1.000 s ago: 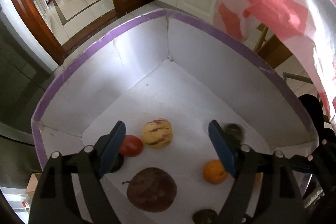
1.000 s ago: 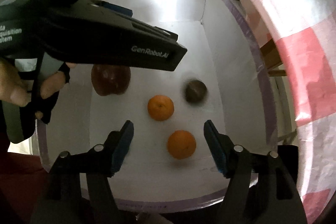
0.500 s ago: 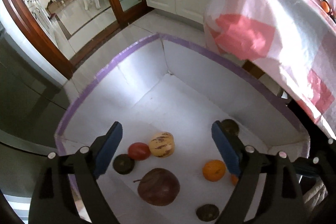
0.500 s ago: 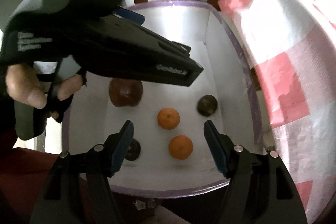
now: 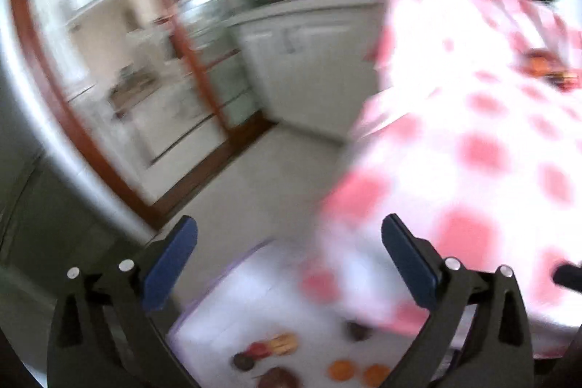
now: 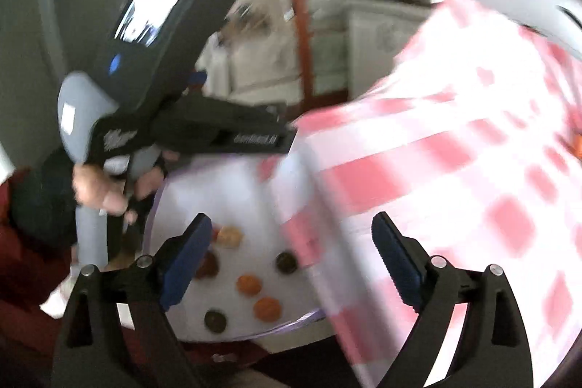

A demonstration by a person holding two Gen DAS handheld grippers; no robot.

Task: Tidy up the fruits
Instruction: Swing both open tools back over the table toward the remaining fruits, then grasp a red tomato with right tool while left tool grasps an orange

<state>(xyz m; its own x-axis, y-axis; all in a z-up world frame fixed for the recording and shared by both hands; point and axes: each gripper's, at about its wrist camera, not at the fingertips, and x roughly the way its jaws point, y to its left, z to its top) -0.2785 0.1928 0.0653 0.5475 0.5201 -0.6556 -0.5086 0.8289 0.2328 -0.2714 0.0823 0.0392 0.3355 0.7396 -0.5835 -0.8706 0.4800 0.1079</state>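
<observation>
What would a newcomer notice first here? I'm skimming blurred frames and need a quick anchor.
The pink-and-white checked tablecloth fills the right side of both views. Below it, the white box with a purple rim holds scattered fruit, including two oranges. Both the left gripper and the right gripper are open and empty above the box.

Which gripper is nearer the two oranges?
Right, probably: the right gripper hangs above the oranges by the box rim; the left gripper is over its far side. Both jaws have just been opening, empty.
</observation>
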